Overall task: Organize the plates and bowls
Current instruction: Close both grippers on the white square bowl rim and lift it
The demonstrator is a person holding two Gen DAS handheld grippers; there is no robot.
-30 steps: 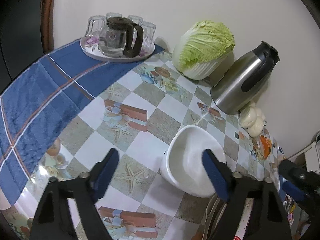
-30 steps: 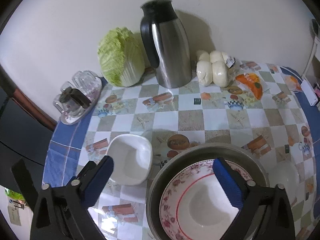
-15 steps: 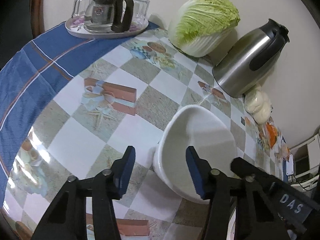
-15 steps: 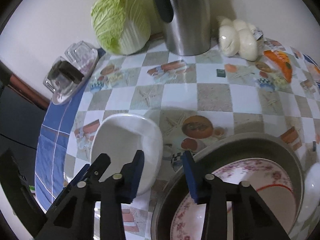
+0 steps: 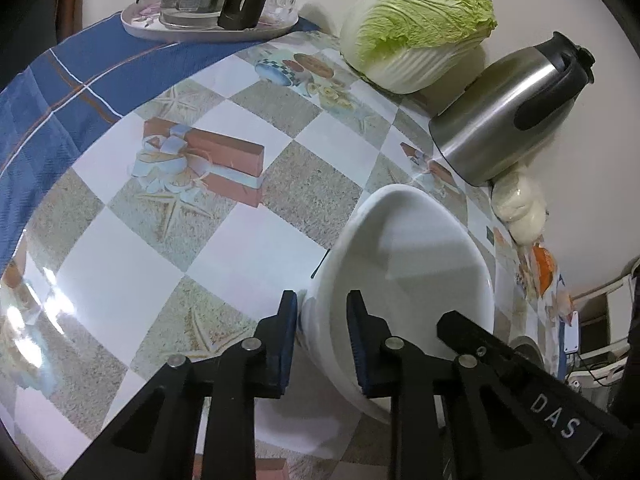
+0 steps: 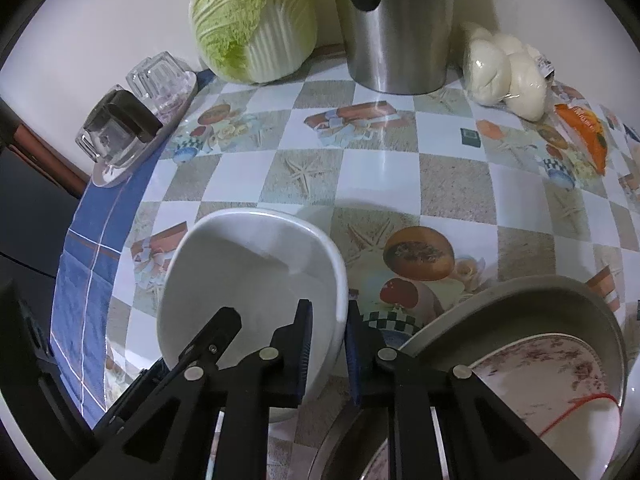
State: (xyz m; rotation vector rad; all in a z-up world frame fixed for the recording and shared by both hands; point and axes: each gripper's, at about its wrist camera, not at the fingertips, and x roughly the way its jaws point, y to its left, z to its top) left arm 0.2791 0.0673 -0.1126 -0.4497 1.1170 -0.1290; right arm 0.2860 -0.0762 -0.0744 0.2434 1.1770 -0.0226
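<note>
A white bowl [image 5: 420, 272] sits on the patterned table next to a metal basin [image 6: 560, 292]. The basin holds a floral plate [image 6: 560, 368]. My left gripper [image 5: 322, 320] straddles the bowl's left rim, one pad outside and one inside. Its jaws are closing, with the wall between them. My right gripper [image 6: 328, 332] is shut on the opposite rim of the white bowl [image 6: 248, 276], on the side nearest the basin. In the left wrist view the right gripper's black arm shows at the bowl's far side.
Against the wall stand a cabbage [image 5: 416, 28], a steel jug [image 5: 504, 120] and bagged buns [image 6: 508, 72]. A tray with a glass pot and glasses [image 5: 212, 4] rests on a blue cloth [image 5: 60, 92] at the left. Another white dish [image 6: 632, 400] shows at the basin's right.
Both grippers came down onto the white bowl, and their wide jaws narrowed. The right one closed on the rim by the basin, and the left one drew in around the opposite rim.
</note>
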